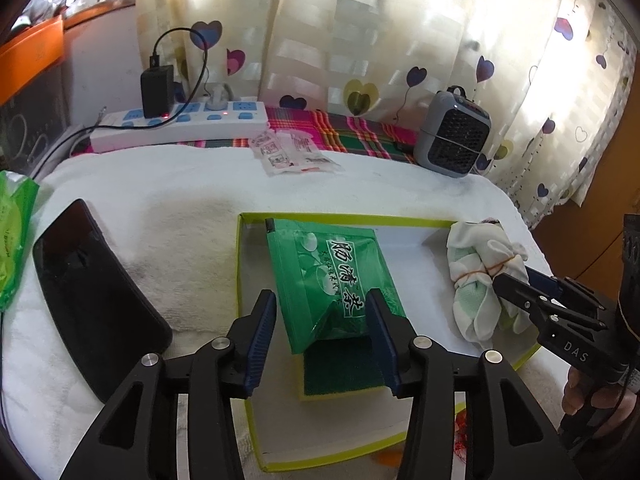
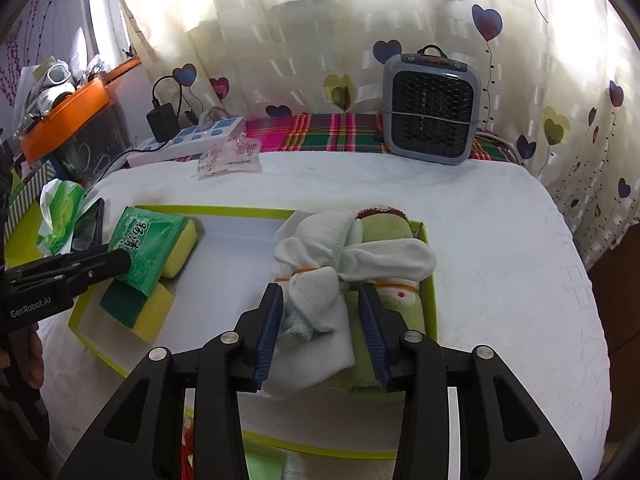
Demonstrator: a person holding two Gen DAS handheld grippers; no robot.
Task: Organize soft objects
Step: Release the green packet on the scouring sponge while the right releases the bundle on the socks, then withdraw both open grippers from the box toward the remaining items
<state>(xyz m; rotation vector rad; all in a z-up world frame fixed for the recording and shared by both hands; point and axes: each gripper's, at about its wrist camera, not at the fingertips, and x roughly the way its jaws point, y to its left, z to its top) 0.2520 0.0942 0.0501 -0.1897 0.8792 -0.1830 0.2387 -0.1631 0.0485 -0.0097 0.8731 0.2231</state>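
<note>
Both tools stand spread. The left tool (image 1: 322,336) straddles the green pack (image 1: 332,280), which lies on 2 sponges (image 2: 138,304) in the tray (image 2: 224,212). The right tool (image 2: 320,332) straddles the white bundle (image 2: 320,280) in the same tray.

Risk: the pack may slide off the sponges; a pad may snag the bundle on withdrawal.

The worktop (image 2: 500,260) carries white towelling, backed by a heart-print curtain (image 2: 320,20).
</note>
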